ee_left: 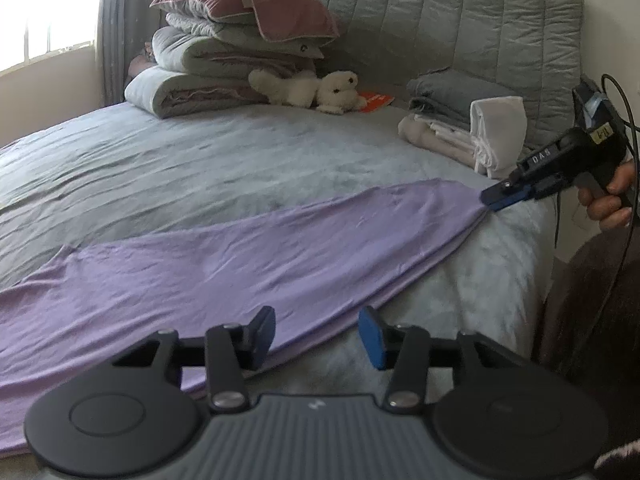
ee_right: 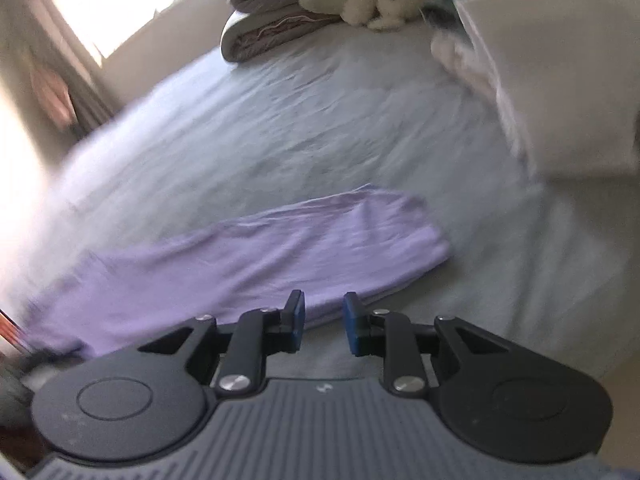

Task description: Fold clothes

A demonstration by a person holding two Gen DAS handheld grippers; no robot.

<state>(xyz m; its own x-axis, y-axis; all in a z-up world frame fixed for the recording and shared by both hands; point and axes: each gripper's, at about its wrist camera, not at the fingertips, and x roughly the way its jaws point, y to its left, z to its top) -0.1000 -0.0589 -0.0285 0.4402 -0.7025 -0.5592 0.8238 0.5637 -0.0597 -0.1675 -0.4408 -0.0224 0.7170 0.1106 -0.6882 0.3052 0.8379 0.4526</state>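
Left tongs (ee_left: 318, 336) spread, blue pads well apart, nothing pinched; near edge of the purple garment (ee_left: 240, 264) runs under the gap between them, close to the left-hand pad, no pad pressing on it. Right tongs (ee_left: 490, 200): views disagree. Left wrist view has them side-on at the far right end of the garment, cloth gathered to a point right at the pad tips, looks pinched. Their own wrist view is badly blurred and shows the pads parted by a narrow gap, garment edge just beyond them, nothing clamped. So can't tell whether the right tongs are gripping. A hand (ee_left: 612, 196) wraps the right tool's handle, with a black cable trailing off it. Garment lies on the bed (ee_left: 200, 160), stretched as a long band across the near side, wide at the left, tapering toward the right tongs, lightly wrinkled, near edge along the bed's edge. Bed cover is pale grey-blue and creased. At the head of the bed: a stack of folded bedding (ee_left: 224, 64) on the left with a mauve pillow on top, a white plush toy (ee_left: 312, 88) lying just beside it, an orange item behind the toy, then a pile of folded laundry (ee_left: 460, 120), grey and white, on the right. Grey quilted headboard (ee_left: 460, 16) behind all of it, bright window (ee_left: 44, 8) at far left
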